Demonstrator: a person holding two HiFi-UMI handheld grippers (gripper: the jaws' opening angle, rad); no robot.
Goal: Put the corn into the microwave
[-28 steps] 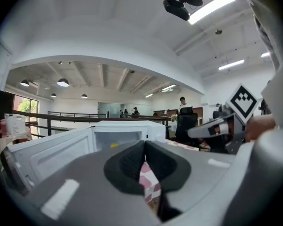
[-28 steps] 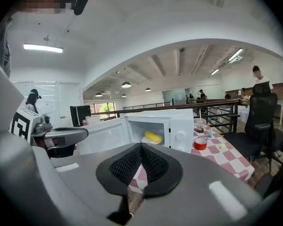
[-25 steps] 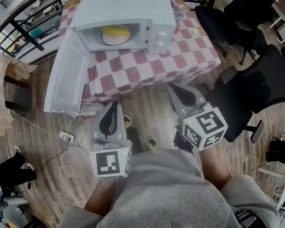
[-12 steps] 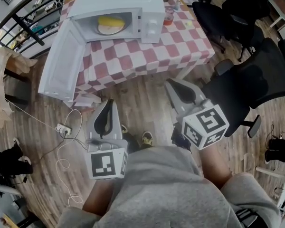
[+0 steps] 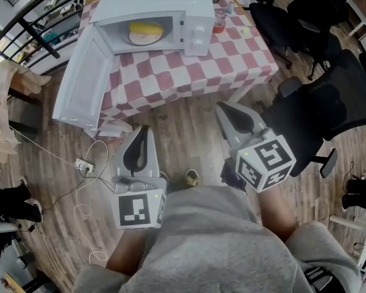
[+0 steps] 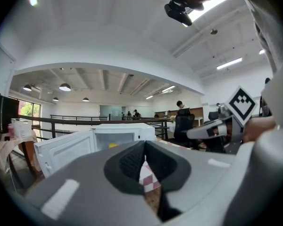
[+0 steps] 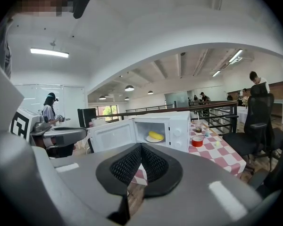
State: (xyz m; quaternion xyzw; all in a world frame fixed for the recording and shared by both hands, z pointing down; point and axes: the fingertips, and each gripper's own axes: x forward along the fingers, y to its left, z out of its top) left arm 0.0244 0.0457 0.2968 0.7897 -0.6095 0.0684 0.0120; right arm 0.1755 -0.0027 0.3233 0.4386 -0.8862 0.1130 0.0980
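- The door [image 5: 79, 81] hangs wide open from the microwave's [image 5: 171, 2] left side, swung out past the edge of the bench [image 5: 195, 72].
- My left gripper [image 5: 144, 130] is well in front of the microwave, over the floor. Its jaws are pressed together with nothing between them.
- The corn [image 5: 147, 28] already lies inside the microwave on a plate [image 5: 137, 38], so I judge the placing step done.
- My right gripper [image 5: 222, 107] is also well in front of the microwave, off its right front corner. Its jaws are likewise closed and empty.
- A red cup [image 5: 219, 24] stands just right of the microwave. I have no need to touch it.
- As I read it, only closing the door could be left, though the task doesn't ask for that.
- For that I'd bring the left gripper, the one nearer the door, round to the door's outer face. I'd keep the jaws closed and push it through its arc towards the microwave, taking care not to shove the microwave along the bench.
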